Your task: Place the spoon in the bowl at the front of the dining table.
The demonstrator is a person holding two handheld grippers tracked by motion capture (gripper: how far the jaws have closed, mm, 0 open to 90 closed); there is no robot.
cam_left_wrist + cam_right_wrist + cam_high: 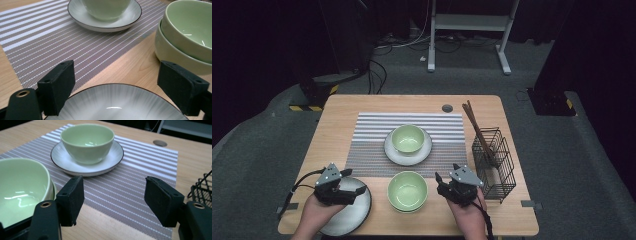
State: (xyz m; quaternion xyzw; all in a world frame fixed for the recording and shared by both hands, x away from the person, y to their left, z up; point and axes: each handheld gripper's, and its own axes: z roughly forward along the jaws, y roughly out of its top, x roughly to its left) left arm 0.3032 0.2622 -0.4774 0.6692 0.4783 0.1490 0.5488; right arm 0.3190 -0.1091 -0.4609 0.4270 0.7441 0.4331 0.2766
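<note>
A pale green bowl (pixel 407 138) stands on a white saucer (pixel 408 155) in the middle of a striped placemat (pixel 372 130). Two more green bowls (pixel 407 191) are stacked near the front edge. At the front left lies a grey plate (pixel 349 210). My left gripper (pixel 356 181) hovers over that plate's far rim, jaws open and nothing between them; in the left gripper view (pixel 116 67) the plate (pixel 115 106) lies under the jaws and the stacked bowls (pixel 185 40) sit to the right. My right gripper (pixel 447 171) stands open just right of the stacked bowls (pixel 20 185), empty, facing the bowl on the saucer (pixel 87 142).
A black wire basket (pixel 494 162) with brown chopsticks (pixel 477 130) stands at the table's right edge, close to my right gripper. A round grey cap (pixel 447 108) sits in the tabletop at the back. Bare wood runs along the left side and the back.
</note>
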